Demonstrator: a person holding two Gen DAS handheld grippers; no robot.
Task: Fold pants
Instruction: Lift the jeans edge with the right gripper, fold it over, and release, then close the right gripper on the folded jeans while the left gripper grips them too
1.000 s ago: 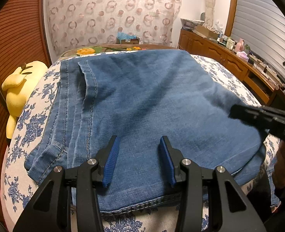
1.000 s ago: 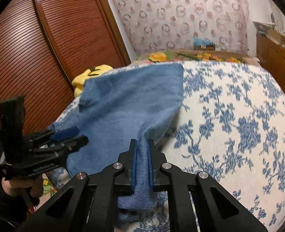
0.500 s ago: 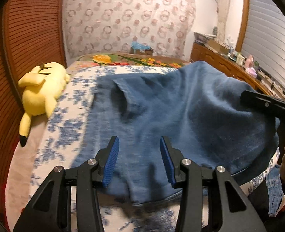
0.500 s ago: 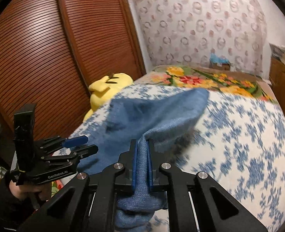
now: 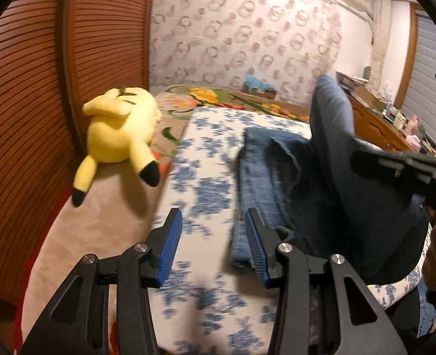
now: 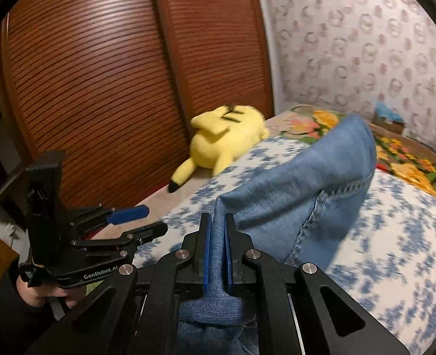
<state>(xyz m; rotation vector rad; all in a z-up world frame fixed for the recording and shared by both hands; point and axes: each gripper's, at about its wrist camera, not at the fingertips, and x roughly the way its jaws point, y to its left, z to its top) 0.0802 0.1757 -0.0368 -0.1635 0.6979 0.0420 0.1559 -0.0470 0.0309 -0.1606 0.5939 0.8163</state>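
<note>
Blue denim pants lie bunched on the flowered bedspread, with one part raised in a tall fold at the right. My right gripper is shut on an edge of the pants, and the cloth hangs from its pads and lifts off the bed. My left gripper is open and holds nothing; it hovers over bare bedspread just left of the pants' near edge. In the right wrist view the left gripper shows at the lower left, held by a hand. The right gripper's body crosses the left wrist view's right side.
A yellow plush toy lies at the bed's left side against the slatted wooden wardrobe doors. A flowered blanket covers the far end of the bed. A wooden dresser with small items stands at the right wall.
Both grippers have swung left across the bed. The right one has dragged and lifted the pants into a raised fold. The left one now hangs over bare bedspread instead of denim.
</note>
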